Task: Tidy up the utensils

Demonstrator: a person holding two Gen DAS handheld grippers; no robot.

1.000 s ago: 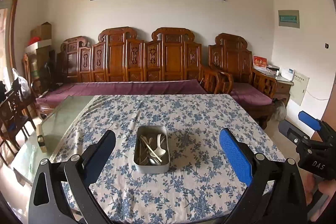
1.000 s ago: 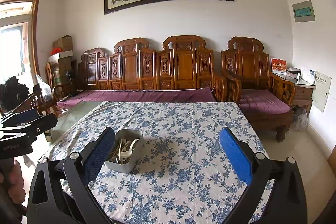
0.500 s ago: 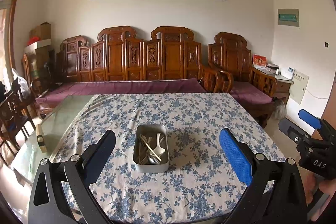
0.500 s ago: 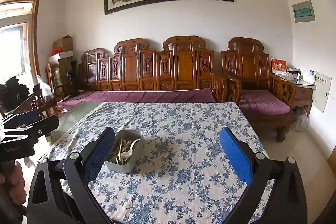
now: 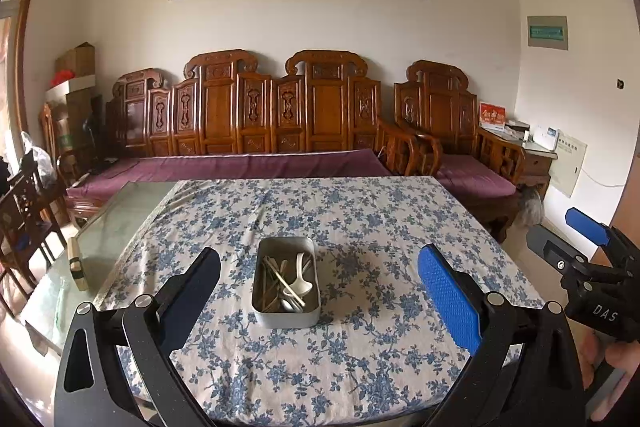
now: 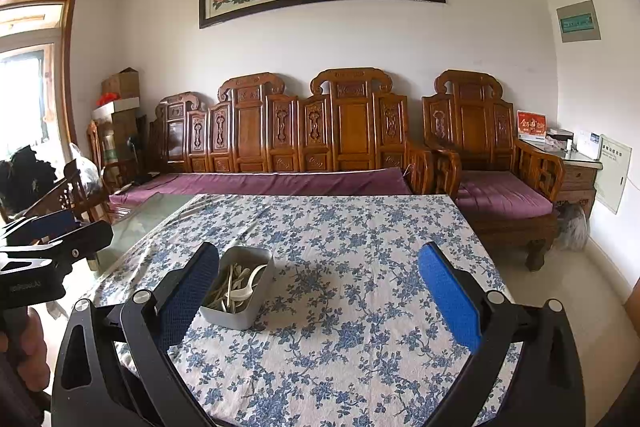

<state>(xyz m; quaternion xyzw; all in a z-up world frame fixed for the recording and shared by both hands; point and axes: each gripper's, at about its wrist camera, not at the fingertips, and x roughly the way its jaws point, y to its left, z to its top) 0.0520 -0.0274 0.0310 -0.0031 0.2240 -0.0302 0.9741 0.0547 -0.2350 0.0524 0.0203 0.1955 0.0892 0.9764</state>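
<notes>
A grey metal tin (image 5: 286,285) sits on the flowered tablecloth (image 5: 360,227) and holds chopsticks (image 5: 280,277) and a white spoon (image 5: 299,281). My left gripper (image 5: 320,291) hangs open above the table's near edge, the tin straight ahead between its fingers but farther off. In the right wrist view the tin (image 6: 238,293) lies just beyond the left fingertip of my right gripper (image 6: 320,287), which is open and holds nothing. The other gripper shows at the side of each view: my right gripper (image 5: 580,251) and my left gripper (image 6: 52,239), each held by a hand.
Bare glass tabletop (image 5: 112,227) lies left of the cloth, with a small block (image 5: 76,263) on it. A carved wooden sofa (image 5: 260,131) and an armchair (image 5: 452,147) stand behind the table. A dark chair (image 5: 24,203) stands at the left.
The view of the left gripper has shifted slightly, with the tin sitting a little higher in it. The right gripper has hardly moved. Both stay open.
</notes>
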